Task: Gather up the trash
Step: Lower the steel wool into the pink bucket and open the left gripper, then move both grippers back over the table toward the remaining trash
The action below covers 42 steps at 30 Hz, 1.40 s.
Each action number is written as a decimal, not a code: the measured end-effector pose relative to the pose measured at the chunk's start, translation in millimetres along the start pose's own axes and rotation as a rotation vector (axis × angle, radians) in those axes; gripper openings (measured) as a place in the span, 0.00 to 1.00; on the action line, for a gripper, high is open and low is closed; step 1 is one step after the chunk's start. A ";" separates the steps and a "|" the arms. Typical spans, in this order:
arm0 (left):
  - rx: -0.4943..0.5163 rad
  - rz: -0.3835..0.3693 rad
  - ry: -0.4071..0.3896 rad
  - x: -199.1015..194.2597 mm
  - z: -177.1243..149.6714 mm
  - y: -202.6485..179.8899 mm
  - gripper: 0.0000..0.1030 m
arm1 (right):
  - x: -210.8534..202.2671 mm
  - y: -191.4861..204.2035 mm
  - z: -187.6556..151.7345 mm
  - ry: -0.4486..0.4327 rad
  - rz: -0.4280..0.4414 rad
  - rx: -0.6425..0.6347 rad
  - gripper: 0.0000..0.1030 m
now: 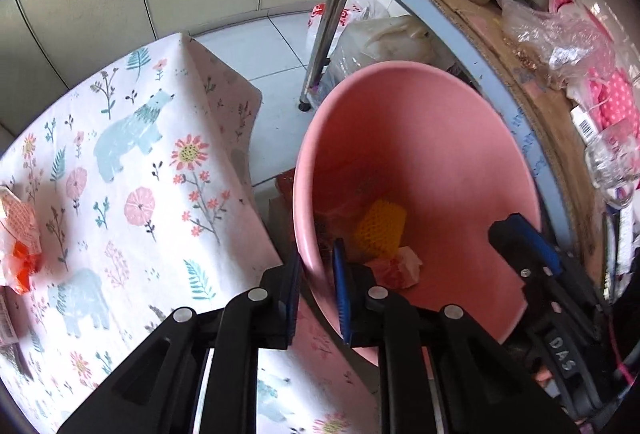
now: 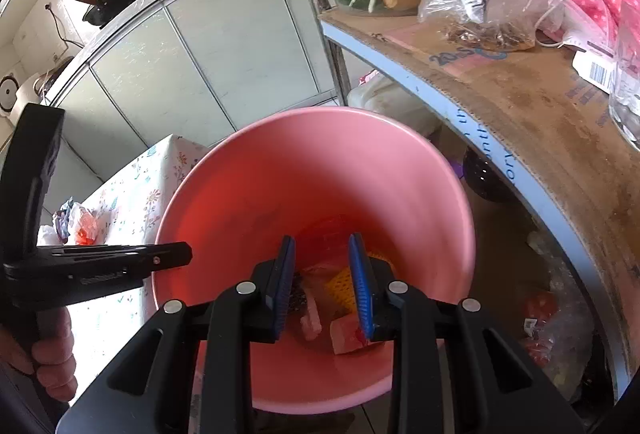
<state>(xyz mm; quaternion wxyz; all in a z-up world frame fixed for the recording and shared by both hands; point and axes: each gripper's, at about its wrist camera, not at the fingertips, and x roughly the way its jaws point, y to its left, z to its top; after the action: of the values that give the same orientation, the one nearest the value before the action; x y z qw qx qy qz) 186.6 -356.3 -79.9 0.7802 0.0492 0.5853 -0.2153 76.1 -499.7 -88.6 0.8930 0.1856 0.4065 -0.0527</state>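
Pink bin (image 2: 280, 170) holds yellow foam net (image 1: 380, 234) and scraps; both grippers narrowly parted, empty.

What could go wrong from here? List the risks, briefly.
1. The left gripper straddles the rim of the pink bin; whether it pinches is unclear, so a tug could tip the bin or slip off.
2. The glass jar sits on the shelf beside the bin; the open right gripper could knock it when rising.
3. The orange wrapper on the tablecloth may be forgotten.
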 end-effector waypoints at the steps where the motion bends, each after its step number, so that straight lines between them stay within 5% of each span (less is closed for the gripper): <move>1: 0.004 0.009 0.004 1.5 -0.4 0.0 0.15 | 0.6 1.2 -0.3 0.002 0.002 -0.003 0.28; 10: 0.055 0.016 -0.033 -5.5 -3.4 -4.6 0.26 | -1.0 9.7 -2.9 0.011 0.025 -0.012 0.28; 22: 0.108 -0.025 -0.243 -56.2 -18.8 5.2 0.32 | -14.2 28.7 -4.6 -0.004 0.065 -0.045 0.33; 28: 0.102 -0.042 -0.360 -90.4 -52.1 23.0 0.32 | -28.0 71.4 -9.9 -0.038 0.171 -0.122 0.33; 35: 0.007 0.053 -0.451 -126.8 -110.1 82.3 0.32 | -28.7 145.3 -27.9 -0.011 0.347 -0.287 0.33; 42: -0.170 0.192 -0.438 -145.8 -172.1 155.2 0.32 | -8.2 190.9 -51.3 0.093 0.425 -0.359 0.33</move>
<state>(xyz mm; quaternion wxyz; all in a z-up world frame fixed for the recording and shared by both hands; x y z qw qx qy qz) 61.8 -119.1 -24.3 0.9066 -0.0092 0.4108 -0.0957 81.1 -304.2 -58.2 0.8830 0.1079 0.4019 0.2171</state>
